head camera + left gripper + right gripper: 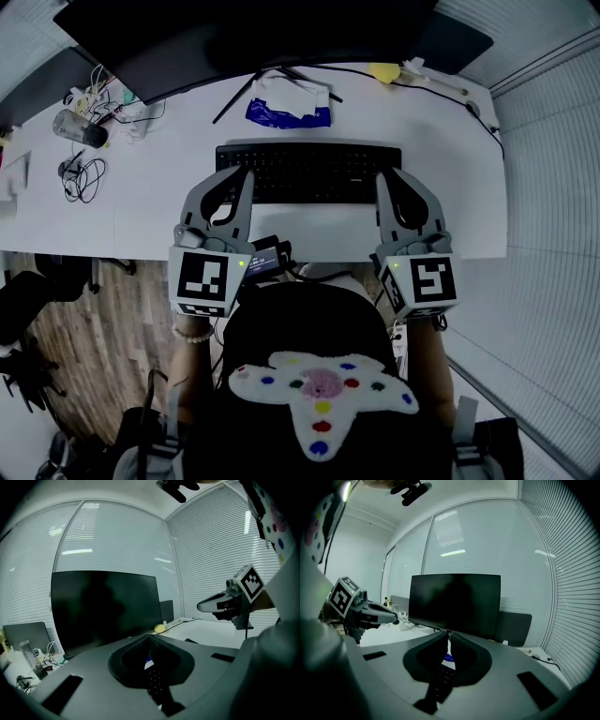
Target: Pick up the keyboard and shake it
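Observation:
A black keyboard (309, 172) lies flat on the white desk (141, 220) in front of the monitor. My left gripper (246, 174) hangs over the keyboard's near left corner, jaws shut with nothing between them. Over the near right corner my right gripper (382, 176) is shut and empty too. In the left gripper view the closed jaws (150, 637) point at the monitor, and keys of the keyboard (154, 681) show through the gap below. The right gripper view shows the same: shut jaws (449, 633) and a strip of keyboard (439, 677) underneath. Both grippers sit above the keyboard, not touching it.
A large dark monitor (234, 37) stands behind the keyboard, with a blue and white bag (289, 105) at its foot. A yellow object (384, 71) lies at the back right. Cables and small gear (82, 173) crowd the desk's left side. A small lit device (265, 260) sits at the near edge.

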Tool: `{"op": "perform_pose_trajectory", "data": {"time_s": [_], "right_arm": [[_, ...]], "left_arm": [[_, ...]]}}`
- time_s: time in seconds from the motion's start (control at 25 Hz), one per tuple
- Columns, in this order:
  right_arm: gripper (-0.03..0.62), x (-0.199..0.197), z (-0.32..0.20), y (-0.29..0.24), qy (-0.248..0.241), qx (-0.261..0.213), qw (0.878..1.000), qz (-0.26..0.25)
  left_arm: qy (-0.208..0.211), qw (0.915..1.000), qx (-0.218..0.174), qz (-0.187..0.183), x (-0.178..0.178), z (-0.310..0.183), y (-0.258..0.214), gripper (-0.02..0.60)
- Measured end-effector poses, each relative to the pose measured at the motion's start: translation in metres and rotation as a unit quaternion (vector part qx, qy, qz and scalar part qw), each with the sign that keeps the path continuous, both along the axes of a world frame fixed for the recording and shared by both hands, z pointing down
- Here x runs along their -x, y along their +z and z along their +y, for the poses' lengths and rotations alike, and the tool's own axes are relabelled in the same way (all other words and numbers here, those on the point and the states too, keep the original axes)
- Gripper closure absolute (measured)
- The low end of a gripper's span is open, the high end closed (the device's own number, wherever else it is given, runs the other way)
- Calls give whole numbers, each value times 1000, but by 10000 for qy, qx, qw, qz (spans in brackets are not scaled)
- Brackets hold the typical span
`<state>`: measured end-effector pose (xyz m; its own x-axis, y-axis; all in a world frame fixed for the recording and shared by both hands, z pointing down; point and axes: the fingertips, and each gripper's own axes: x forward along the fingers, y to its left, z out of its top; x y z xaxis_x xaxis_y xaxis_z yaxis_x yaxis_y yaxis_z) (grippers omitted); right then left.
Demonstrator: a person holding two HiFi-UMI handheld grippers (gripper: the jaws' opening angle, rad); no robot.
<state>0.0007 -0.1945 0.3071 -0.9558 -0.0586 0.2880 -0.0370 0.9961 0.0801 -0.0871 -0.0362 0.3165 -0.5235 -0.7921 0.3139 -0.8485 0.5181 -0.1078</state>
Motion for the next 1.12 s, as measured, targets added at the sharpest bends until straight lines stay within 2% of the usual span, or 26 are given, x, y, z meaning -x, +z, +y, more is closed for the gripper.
{"op": "perform_pose_trajectory", "data": {"time_s": [1.12], "right_arm": [[551, 0, 2, 13, 56, -3, 9997, 233]], "left_arm": [[-27, 9999, 62, -158, 6, 4, 1, 565]]}}
